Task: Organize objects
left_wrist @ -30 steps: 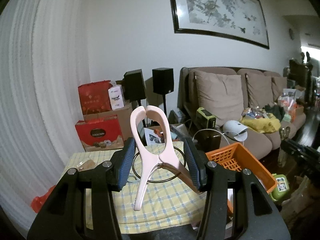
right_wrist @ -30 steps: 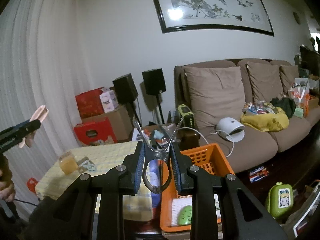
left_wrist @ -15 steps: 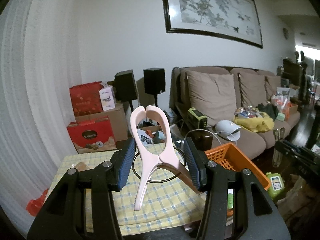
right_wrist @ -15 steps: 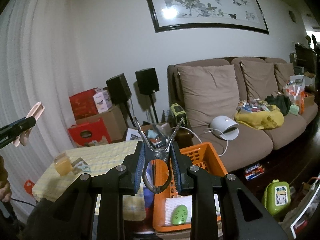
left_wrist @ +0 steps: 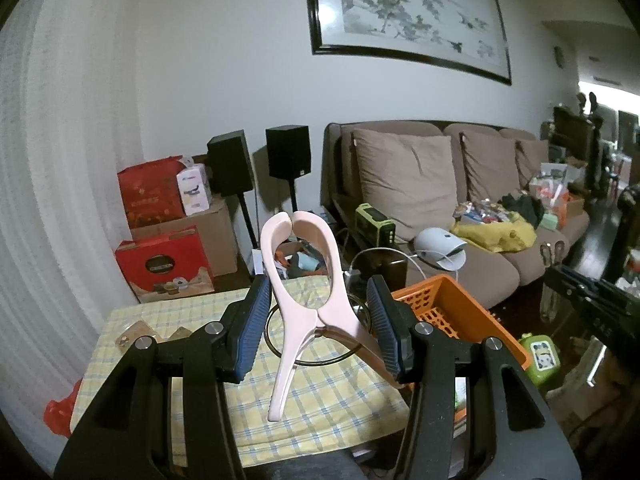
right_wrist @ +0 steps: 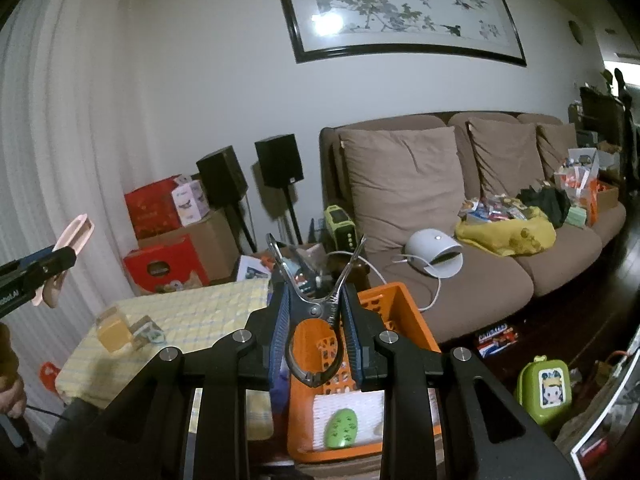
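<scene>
— While we look along the left gripper (left_wrist: pixel 318 326), what do we have between its blue pads?

— We have the pink clip (left_wrist: pixel 303 280), a large plastic clothes peg. The pads press on its spread handle legs from both sides, so we are pinching it. Its looped jaws point up and meet at the top; one leg hangs down past the pads, free in the air.

— And where is it relative to the table?

— We hold it above the table with the yellow checked cloth (left_wrist: pixel 332 396), not touching it. A thin dark ring shows behind the clip, though we cannot tell whether it hangs on the clip or lies on the cloth. To the right of the cloth we see the orange basket (left_wrist: pixel 460 312).

— What about the right gripper (right_wrist: pixel 314 332)?

— Its pads are close together and clamp the metal clip (right_wrist: pixel 316 308) — we grip it near the pivot, with its two shiny arms splayed upward in a V and its rounded loop hanging below the pads. We hold it over the orange basket (right_wrist: pixel 404 316), clear of the rim. Inside the basket lie a green oval thing (right_wrist: pixel 342 426) and a white sheet.

— Do we see each tool from the other side?

— From the right wrist view, yes: the left gripper (right_wrist: pixel 32 276) enters at the left edge with the pink clip (right_wrist: pixel 70 248) poking out of it. On the cloth (right_wrist: pixel 200 320) stand a small amber jar (right_wrist: pixel 112 328) and a small packet beside it.
</scene>
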Demonstrator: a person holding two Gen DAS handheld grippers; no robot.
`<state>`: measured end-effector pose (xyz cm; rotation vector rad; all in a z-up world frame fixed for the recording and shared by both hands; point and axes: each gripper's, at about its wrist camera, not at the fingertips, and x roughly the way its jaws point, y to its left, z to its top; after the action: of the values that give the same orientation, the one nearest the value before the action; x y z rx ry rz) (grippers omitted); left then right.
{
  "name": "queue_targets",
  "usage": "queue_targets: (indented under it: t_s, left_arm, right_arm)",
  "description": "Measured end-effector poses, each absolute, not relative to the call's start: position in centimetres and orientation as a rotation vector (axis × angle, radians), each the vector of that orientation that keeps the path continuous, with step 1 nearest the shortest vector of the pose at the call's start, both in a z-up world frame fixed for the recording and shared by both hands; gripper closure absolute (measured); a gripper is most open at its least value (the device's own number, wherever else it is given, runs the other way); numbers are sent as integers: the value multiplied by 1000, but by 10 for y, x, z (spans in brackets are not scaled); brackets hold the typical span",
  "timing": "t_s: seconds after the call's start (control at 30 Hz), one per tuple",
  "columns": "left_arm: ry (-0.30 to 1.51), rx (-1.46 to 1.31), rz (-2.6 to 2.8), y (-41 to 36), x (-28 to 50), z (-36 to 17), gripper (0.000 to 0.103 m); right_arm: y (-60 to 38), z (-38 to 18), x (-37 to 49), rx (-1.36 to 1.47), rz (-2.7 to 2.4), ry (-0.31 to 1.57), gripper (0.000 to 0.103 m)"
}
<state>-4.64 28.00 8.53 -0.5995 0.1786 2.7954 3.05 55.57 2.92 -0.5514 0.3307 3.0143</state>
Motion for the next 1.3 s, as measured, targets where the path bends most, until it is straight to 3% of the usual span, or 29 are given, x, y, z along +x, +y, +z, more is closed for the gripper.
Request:
queue_targets:
  t_s: [1.3]
  left_arm:
    - [219,-551,2702,331,-39,86,56]
  right_arm:
    - [572,37,38,-518,2963,307,78]
